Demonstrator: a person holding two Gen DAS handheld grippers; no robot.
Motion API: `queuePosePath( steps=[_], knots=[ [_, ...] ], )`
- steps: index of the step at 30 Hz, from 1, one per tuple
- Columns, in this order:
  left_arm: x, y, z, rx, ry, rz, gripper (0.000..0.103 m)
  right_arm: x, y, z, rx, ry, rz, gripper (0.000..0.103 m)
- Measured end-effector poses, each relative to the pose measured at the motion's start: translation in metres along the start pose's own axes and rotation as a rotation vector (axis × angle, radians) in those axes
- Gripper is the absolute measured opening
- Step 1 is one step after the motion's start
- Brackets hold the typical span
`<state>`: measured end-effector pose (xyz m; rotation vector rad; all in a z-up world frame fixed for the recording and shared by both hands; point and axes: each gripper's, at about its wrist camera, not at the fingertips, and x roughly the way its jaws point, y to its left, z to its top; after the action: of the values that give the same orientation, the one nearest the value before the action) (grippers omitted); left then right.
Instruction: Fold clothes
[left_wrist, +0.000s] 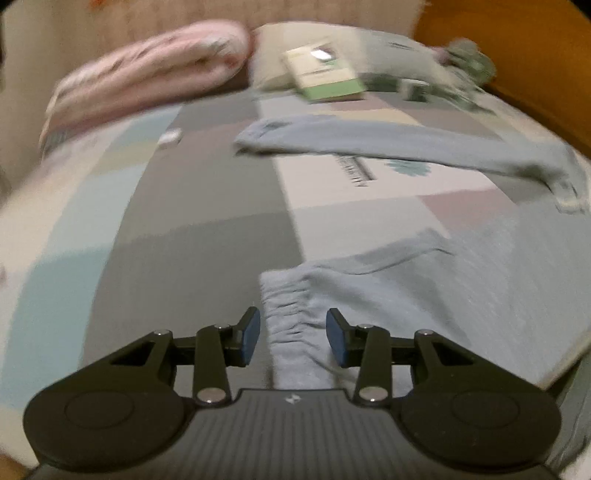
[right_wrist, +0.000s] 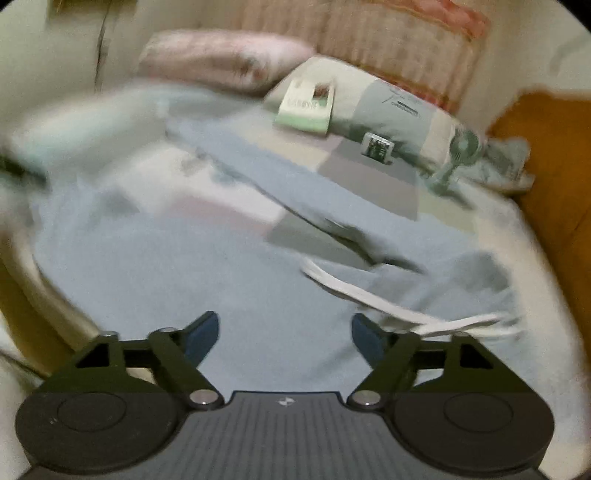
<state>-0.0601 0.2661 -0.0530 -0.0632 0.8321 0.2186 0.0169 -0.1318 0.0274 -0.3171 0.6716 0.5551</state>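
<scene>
The pants are light blue, the blanket has grey and pastel squares (the pillow is pink).

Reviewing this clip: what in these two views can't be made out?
- Left wrist view: print on the box, lost to motion blur.
- Left wrist view: whether the left gripper touches the cuff between its open fingers.
- Right wrist view: the garment continues under the right gripper, hiding its near edge.

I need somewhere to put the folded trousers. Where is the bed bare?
Free: the grey and pale-blue bedspread left of the blue trousers, below the pink pillow. Crowded: near the headboard, with a booklet, small packet and mini fan.
</scene>
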Motion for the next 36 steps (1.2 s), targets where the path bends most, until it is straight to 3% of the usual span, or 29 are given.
queuePosePath(
  steps=[2,8,11,13,16,28,34,36],
  knots=[
    [0.013,0.006,-0.005,-0.04,0.024,-0.005,0.04,-0.002,-0.001,0.003,0.095,-0.047,0.066,0.086],
    [0.04,0.004,-0.021,-0.091,0.036,-0.01,0.042,-0.005,0.03,0.004,0.118,-0.144,0.107,0.092],
    [0.043,-0.005,-0.025,-0.085,0.016,0.022,0.045,-0.006,0.046,0.005,0.128,-0.192,0.127,0.093],
    [0.042,-0.012,-0.024,-0.067,0.017,0.047,0.044,-0.011,0.052,0.006,0.156,-0.227,0.146,0.095],
    [0.039,-0.015,-0.022,-0.076,0.03,0.041,0.032,-0.019,0.061,0.007,0.199,-0.28,0.175,0.098],
    [-0.009,-0.007,-0.022,-0.12,-0.015,0.116,0.023,-0.035,0.059,0.004,0.221,-0.328,0.147,0.102],
    [-0.014,0.004,-0.034,-0.174,0.039,0.109,0.024,-0.035,0.056,0.004,0.239,-0.338,0.147,0.102],
    [-0.011,0.004,-0.036,-0.176,0.057,0.098,0.031,-0.034,0.055,0.004,0.241,-0.338,0.148,0.103]
  ],
)
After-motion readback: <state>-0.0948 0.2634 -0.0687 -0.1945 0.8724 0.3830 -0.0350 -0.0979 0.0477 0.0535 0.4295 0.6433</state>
